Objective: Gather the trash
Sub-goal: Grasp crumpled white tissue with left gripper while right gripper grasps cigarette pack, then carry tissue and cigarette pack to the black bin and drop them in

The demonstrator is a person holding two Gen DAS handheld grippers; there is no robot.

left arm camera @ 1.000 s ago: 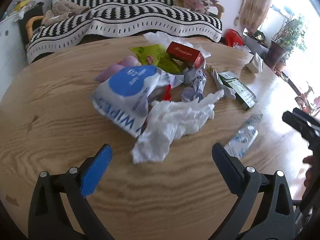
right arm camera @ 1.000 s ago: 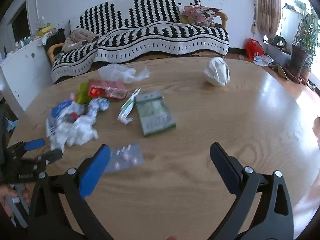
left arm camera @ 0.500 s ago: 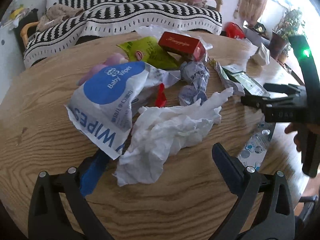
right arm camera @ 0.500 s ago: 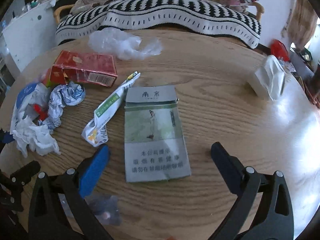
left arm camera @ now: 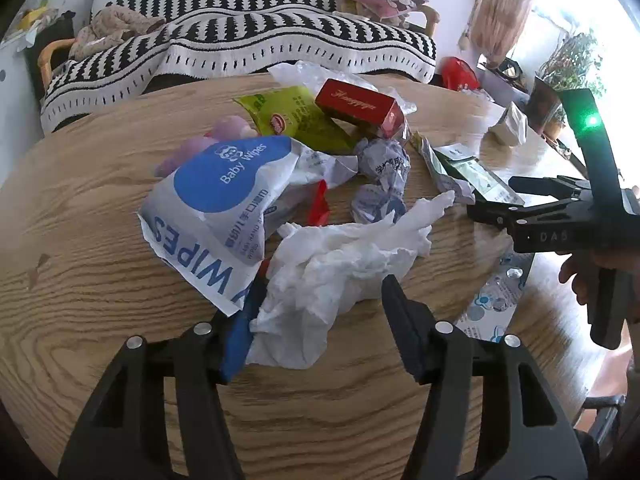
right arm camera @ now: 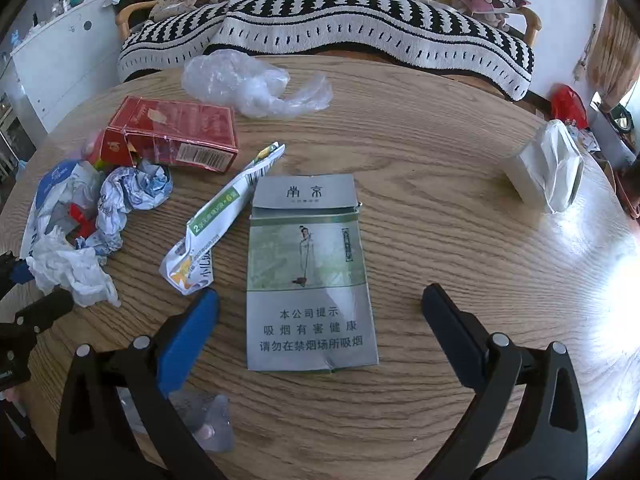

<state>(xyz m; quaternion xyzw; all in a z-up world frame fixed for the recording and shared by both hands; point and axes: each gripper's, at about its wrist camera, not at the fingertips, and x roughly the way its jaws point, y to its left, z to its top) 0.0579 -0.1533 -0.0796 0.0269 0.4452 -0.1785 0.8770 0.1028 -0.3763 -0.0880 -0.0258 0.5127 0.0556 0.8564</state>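
From the left wrist view, we have the left gripper standing about half open with the near end of the crumpled white tissue between its fingers; the blue pad touches or nearly touches the tissue's left edge, the black finger stands just clear on the other side, so nothing is gripped yet. The tissue's long axis runs away from us and to the right. The Baby Wipes packet lies just left of the tissue, its corner overlapping that edge, and we judge it could be pinched along with it. The right gripper shows to the right of the tissue, over the green cigarette pack.

From the right wrist view, our right gripper is wide open and holds nothing. The green cigarette pack lies flat on the wooden table, directly ahead between the fingers, its long axis pointing straight along them. A green-and-white wrapper lies just left of the pack, the tissue well to its left. We judge the right side nearer the pack, the left nearer the tissue.
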